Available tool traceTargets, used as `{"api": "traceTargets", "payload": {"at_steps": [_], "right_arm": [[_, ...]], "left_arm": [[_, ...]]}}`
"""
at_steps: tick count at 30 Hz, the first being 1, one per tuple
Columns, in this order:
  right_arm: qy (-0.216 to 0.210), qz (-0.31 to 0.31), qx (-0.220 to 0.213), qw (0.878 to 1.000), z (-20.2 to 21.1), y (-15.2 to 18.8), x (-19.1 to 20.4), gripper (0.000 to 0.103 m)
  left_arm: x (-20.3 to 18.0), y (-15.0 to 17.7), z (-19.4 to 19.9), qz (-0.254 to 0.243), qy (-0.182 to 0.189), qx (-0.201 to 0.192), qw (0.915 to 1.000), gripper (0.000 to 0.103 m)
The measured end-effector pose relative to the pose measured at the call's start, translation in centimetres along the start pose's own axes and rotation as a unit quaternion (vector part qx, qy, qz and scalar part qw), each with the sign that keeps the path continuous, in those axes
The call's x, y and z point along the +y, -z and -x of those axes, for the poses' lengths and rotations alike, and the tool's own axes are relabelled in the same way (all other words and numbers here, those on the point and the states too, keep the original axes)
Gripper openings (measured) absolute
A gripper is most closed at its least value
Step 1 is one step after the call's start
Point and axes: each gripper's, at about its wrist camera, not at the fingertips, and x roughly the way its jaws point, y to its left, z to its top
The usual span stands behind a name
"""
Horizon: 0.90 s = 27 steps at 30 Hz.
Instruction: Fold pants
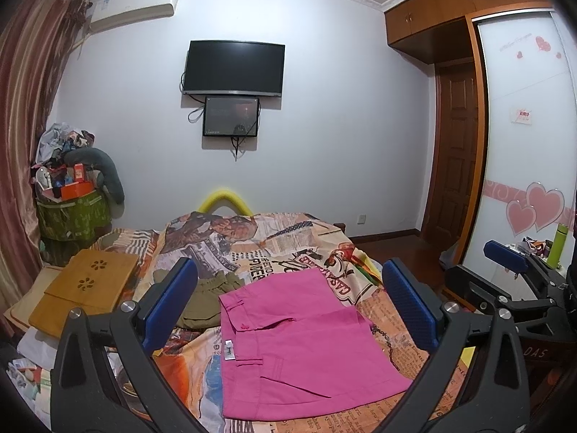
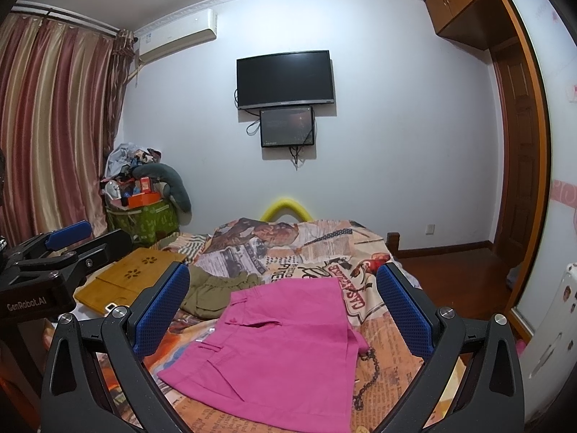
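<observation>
Lying flat on patterned bedspread (image 1: 288, 241): pink pants (image 1: 303, 346), already folded compact. Left gripper (image 1: 288, 303) and right gripper (image 2: 285, 310) hover above, jaws spread, empty. Risk: pinching single layer, undoing fold; olive garment (image 1: 209, 299) nearby may snag.

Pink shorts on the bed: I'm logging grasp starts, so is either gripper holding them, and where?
Nothing is held. The left gripper and right gripper are both open above the pink shorts, which lie flat on the bedspread.

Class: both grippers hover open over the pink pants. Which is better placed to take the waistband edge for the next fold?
Left, probably. The waistband of the pink pants lies just inside the left gripper; from the right gripper it lies further leftward.
</observation>
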Motion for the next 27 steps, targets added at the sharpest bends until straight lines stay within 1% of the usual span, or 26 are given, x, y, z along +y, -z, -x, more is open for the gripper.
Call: {"api": "traceTargets", "payload": {"at_steps": [4,7,8,10,12,13,15,18,22,25,27], "right_arm": [[0.005,-0.007,0.019,1.000,-1.5,0.5,-0.7,0.103],[0.013,-0.010,0.039,0.999,-3.1,1.2,-1.3,0.103],[0.015,-0.011,0.047,0.999,-3.7,1.6,-1.6,0.103],[0.021,-0.015,0.068,0.997,-5.1,2.4,-2.2,0.103],[0.027,-0.018,0.090,0.995,-6.4,3.3,-2.9,0.103],[0.030,-0.018,0.097,0.995,-7.0,3.7,-3.3,0.103],[0.045,-0.005,0.117,0.992,-8.5,4.9,-4.0,0.103],[0.042,0.008,0.162,0.986,-10.9,6.8,-5.0,0.103],[0.025,-0.020,0.198,0.980,-13.3,8.3,-7.1,0.103],[0.019,-0.034,0.216,0.976,-14.7,9.0,-8.1,0.103],[0.013,-0.042,0.229,0.972,-15.6,9.2,-8.9,0.103]], "left_arm": [[0.1,0.3,-2.1,0.001,0.000,0.020,0.9998,0.103],[0.4,0.8,-4.3,0.002,-0.001,0.045,0.9990,0.103],[0.6,1.1,-5.5,0.003,-0.002,0.061,0.9982,0.103],[0.8,1.6,-6.9,0.007,-0.001,0.077,0.9970,0.103],[1.5,2.4,-9.4,0.014,0.002,0.107,0.9942,0.103],[1.6,2.7,-10.0,0.014,0.004,0.114,0.9934,0.103],[2.2,3.6,-12.3,0.014,0.001,0.141,0.9899,0.103],[3.5,5.1,-15.5,0.021,-0.015,0.182,0.9829,0.103],[5.6,7.4,-19.5,0.040,-0.030,0.229,0.9722,0.103],[6.6,8.5,-21.4,0.034,-0.060,0.249,0.9661,0.103],[7.3,9.2,-22.7,0.035,-0.071,0.266,0.9608,0.103]]}}
